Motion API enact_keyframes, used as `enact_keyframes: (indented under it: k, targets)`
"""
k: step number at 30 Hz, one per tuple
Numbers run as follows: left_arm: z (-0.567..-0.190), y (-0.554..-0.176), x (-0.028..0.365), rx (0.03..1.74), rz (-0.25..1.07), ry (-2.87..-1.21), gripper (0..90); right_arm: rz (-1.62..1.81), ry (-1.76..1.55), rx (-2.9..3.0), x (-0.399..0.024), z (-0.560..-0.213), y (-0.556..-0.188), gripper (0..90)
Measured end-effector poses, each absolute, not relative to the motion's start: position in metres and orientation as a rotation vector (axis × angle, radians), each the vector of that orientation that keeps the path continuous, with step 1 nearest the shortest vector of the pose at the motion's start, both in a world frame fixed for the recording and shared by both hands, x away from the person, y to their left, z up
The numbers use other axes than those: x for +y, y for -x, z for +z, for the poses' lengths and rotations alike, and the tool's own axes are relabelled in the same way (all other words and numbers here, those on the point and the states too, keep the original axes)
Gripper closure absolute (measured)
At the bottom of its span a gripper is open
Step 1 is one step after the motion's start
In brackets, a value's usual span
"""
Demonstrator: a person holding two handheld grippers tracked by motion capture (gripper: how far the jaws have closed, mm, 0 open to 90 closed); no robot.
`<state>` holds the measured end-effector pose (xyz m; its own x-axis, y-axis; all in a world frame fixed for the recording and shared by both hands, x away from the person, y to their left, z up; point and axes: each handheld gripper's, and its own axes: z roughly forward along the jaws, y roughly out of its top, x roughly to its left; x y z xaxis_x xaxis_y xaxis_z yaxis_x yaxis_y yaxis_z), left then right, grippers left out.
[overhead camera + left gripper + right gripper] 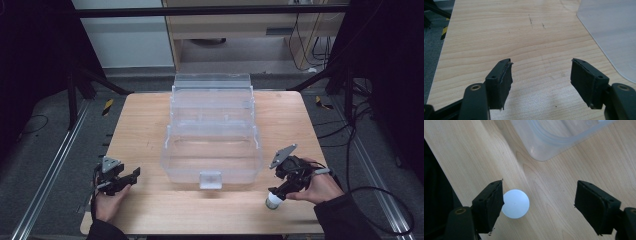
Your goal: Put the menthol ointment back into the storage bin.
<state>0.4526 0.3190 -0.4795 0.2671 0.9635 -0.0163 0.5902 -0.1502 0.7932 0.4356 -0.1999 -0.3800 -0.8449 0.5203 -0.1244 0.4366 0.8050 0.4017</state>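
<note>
Resting near the right edge, one white ball [515,203] lay between the right gripper's [539,202] wide-open jaws, touching one; the left gripper [541,77] gaped empty beside one clear box [212,130].

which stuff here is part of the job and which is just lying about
In the job:
- white ball, between the open fingers of the right gripper
- clear plastic box

Lying about:
- left gripper, open over bare table
- cables on the floor

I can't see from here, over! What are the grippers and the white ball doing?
Left gripper open, empty. Right gripper open around white ball, one pad touching. Clear box beside it, path clear.
</note>
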Motion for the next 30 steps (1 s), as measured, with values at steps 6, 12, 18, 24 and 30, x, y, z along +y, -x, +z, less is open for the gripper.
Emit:
enact_keyframes:
  k: [6, 12, 18, 24, 30]
  targets:
    - [-0.479, -0.453, 0.319, 1.41, 0.675, -1.841, 33.2, 0.522, -0.751, 2.801, -0.2, -0.386, -0.434, 26.4]
    - [-0.48, -0.453, 0.319, 1.412, 0.673, -1.838, 33.2, 0.482, -0.739, 2.845, -0.2, -0.393, -0.431, 28.6]
    - [-0.479, -0.453, 0.319, 1.411, 0.674, -1.841, 33.2, 0.453, -0.714, 2.877, -0.199, -0.399, -0.429, 29.4]
    - [-0.48, -0.453, 0.319, 1.41, 0.672, -1.843, 33.1, 0.411, -0.708, 2.906, -0.197, -0.406, -0.428, 30.2]
    - [-0.48, -0.453, 0.319, 1.413, 0.672, -1.841, 33.1, 0.366, -0.687, 2.922, -0.195, -0.413, -0.428, 31.5]
